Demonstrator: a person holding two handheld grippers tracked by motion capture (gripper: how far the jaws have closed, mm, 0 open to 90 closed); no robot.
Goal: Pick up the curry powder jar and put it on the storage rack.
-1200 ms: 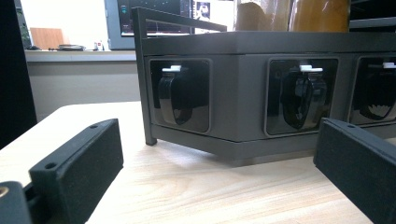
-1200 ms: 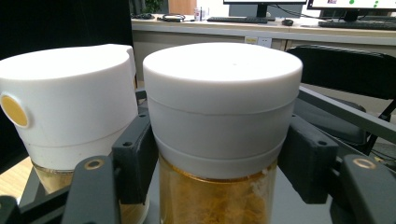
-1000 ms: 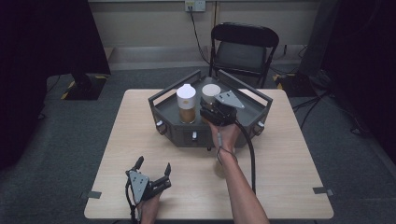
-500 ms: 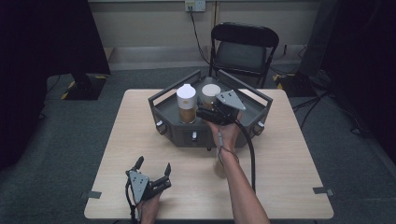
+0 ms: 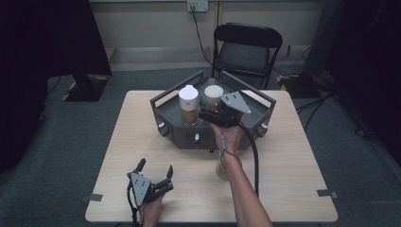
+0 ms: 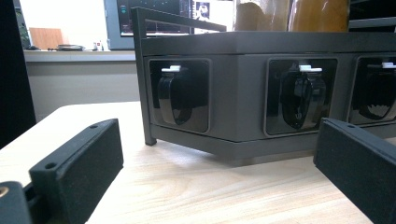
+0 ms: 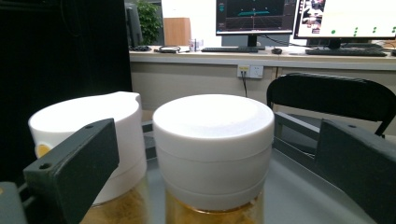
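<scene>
In the high view a dark six-sided tray (image 5: 176, 124) with raised rails sits at the upper middle of a pale wooden table (image 5: 293, 156), and two jars stand side by side inside it: a jar with a spouted white cap (image 5: 188, 105) to the left and a jar with a flat round white lid (image 5: 213, 97) just right of it, near each other, though whether they touch cannot be told. The right gripper (image 5: 208, 115) reaches over the tray's near wall at the centre of the frame, its grey three-cornered plate hiding much of the body from above, so the gap between the jaws is hard to judge there. The right gripper view settles it: the two black jaws rise from the lower left and lower right corners, spread wide and just opened, with the flat-lidded jar (image 7: 213, 149) standing between them and neither pad pressing on it; amber contents show under the lid, and the spouted-cap jar (image 7: 105, 140) sits at the left behind the left jaw. That view also shows a black folding chair (image 7: 336, 100) at the right. The left gripper (image 5: 153, 176) rests low on the table at the lower left of the high view, well apart from the tray, jaws parted with nothing between them. The left gripper view looks level along the wood at the tray's side wall (image 6: 238, 93), showing three recessed black latches with white tabs, which from above are mere small knobs.
</scene>
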